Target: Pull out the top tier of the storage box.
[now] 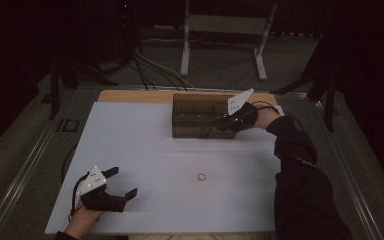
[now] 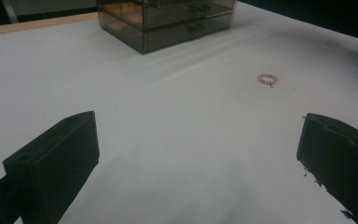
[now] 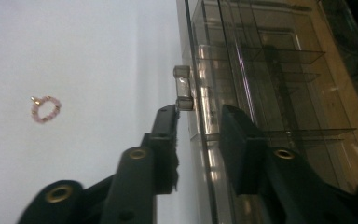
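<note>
A white desk with a wooden strip showing along its far edge carried 2 things, a smoky clear drawer box near that far edge and a small pink bead ring lying well apart from it.

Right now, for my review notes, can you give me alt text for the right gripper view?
The right hand-held gripper reaches its two black jaws around the front edge of a smoky transparent plastic drawer box, beside a small clear drawer handle. To the left, a small pink beaded ring lies on the white tabletop.
</note>
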Demonstrator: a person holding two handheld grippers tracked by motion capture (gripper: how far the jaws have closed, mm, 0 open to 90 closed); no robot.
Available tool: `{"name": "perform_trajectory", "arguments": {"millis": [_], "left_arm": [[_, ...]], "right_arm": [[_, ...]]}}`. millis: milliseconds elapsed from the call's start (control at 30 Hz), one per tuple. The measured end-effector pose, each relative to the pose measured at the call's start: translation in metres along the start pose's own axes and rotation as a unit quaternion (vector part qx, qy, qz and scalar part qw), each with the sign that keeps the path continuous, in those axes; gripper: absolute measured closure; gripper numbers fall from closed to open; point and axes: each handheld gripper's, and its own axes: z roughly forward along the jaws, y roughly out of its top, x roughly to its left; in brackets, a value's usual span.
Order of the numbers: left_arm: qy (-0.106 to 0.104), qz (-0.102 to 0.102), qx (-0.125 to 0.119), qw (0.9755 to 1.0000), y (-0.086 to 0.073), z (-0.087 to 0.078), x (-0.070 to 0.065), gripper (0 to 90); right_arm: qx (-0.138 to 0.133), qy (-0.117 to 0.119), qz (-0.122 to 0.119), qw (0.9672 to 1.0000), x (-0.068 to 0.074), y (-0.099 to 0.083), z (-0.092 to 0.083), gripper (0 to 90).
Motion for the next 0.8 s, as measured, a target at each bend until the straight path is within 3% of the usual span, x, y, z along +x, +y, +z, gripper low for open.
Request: {"name": "perform_trajectory", "arguments": {"millis": [333, 500, 800], "left_arm": [[0.0, 0.001, 0.001, 1.0, 0.0, 0.0, 0.0, 0.0], [0.0, 0.0, 0.002, 1.0, 0.0, 0.0, 0.0, 0.0], [-0.001, 0.0, 0.002, 1.0, 0.0, 0.0, 0.0, 0.0]], "right_arm": [[0.017, -0.004, 0.004, 0.9998, -0.007, -0.004, 0.012, 78.2], [0.025, 0.009, -0.002, 0.9996, -0.008, -0.005, 0.015, 84.8], [0.035, 0.014, -0.006, 0.9993, -0.01, -0.003, 0.018, 86.3]]}}
